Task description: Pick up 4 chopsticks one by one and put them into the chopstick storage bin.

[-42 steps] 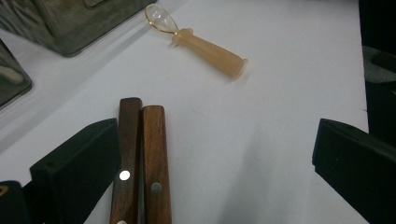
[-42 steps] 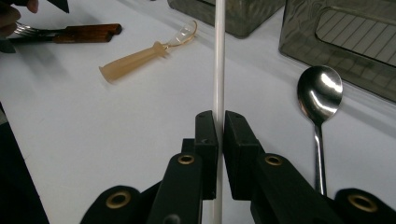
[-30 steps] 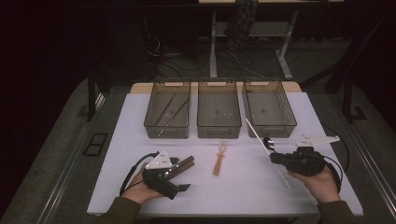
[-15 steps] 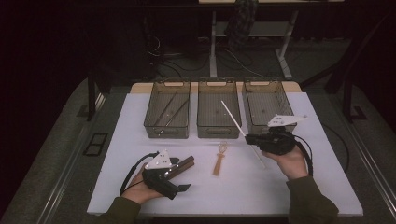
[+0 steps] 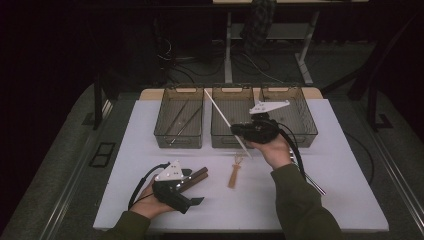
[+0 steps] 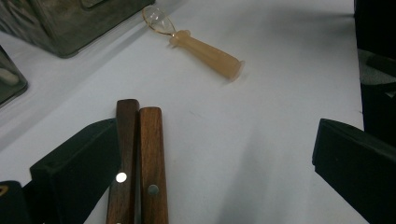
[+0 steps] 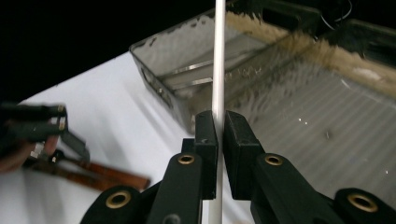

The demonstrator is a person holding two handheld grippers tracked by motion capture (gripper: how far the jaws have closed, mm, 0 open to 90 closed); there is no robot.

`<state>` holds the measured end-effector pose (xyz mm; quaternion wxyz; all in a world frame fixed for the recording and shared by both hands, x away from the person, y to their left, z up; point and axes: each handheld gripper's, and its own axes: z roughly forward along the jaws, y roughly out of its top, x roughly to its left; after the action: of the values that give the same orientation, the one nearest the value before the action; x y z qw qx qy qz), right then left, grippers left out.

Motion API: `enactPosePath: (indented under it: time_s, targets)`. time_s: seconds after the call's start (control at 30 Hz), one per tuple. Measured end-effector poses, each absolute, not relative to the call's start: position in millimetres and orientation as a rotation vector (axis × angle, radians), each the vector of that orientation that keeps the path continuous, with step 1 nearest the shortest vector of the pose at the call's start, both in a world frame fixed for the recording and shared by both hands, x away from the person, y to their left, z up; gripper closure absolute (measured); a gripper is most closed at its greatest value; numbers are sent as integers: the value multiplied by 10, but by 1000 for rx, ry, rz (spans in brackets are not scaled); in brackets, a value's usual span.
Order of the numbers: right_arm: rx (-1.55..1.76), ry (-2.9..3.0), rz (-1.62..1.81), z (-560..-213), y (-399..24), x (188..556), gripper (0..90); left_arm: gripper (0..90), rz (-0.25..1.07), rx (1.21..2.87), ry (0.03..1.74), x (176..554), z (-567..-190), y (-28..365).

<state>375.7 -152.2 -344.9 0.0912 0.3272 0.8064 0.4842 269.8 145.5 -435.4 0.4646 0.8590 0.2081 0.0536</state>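
A thin white rod [image 5: 225, 119] is pinched in the right gripper [image 5: 246, 131], carried at frame centre above the middle bin [image 5: 235, 142]. The left gripper [image 6: 210, 177] is spread beside two wooden handles [image 6: 137, 163]. Lowering and release are judged next.

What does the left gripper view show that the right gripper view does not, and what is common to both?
Left gripper view alone: a small amber plastic-handled whisk lying on the white table, and the left gripper with jaws open, standing apart.

Right gripper view alone: the right gripper shut on a thin white rod, in front of clear smoky plastic bins.

Both: the two brown wooden handles lying side by side on the table.
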Motion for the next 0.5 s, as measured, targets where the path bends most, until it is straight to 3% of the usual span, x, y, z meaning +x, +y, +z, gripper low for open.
enactPosePath:
  time_s: [0.5]
  targets:
    - [947,2407,1465,-3222,-584,4340,840,0,126,2114,494,2699,-4351,1447]
